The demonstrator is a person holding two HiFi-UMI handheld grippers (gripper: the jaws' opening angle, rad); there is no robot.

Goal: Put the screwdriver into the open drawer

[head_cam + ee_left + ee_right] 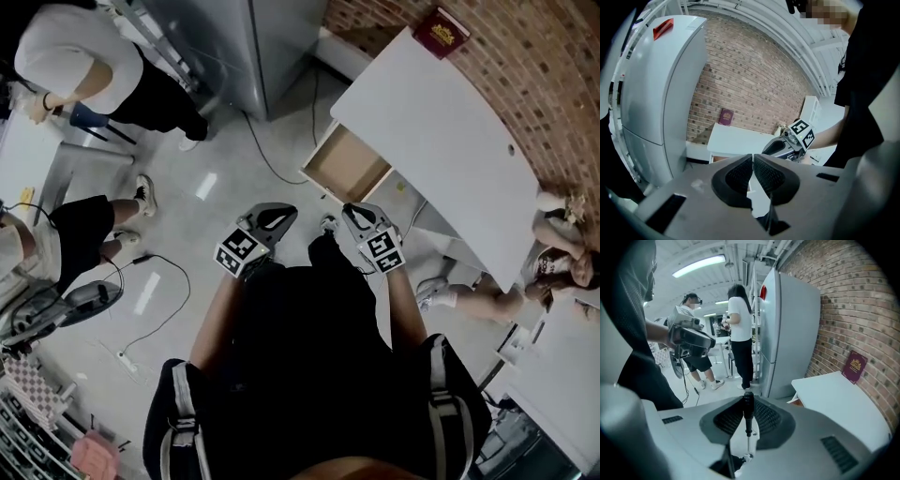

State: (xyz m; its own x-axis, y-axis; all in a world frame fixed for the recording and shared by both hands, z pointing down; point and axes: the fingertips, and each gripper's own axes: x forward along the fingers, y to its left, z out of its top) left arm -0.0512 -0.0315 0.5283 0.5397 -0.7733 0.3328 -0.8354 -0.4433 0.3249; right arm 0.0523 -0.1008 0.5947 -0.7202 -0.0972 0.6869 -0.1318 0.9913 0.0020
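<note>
Two grippers, R gripper point(748, 399) jaws clamped on screwdriver point(748, 409), black handle betw. pads at lower centre, L gripper point(753, 158) jaws together, empty, drawer point(349, 167) open, upper centre of head view.

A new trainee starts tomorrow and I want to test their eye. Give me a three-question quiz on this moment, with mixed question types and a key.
1. Multiple choice: what does the right gripper hold? A a pen; B a screwdriver; C nothing.
2. True or false: the drawer in the white desk is shut.
3. Fill in: the left gripper is empty, its jaws ____.
Key: 1 B; 2 false; 3 shut.
</note>
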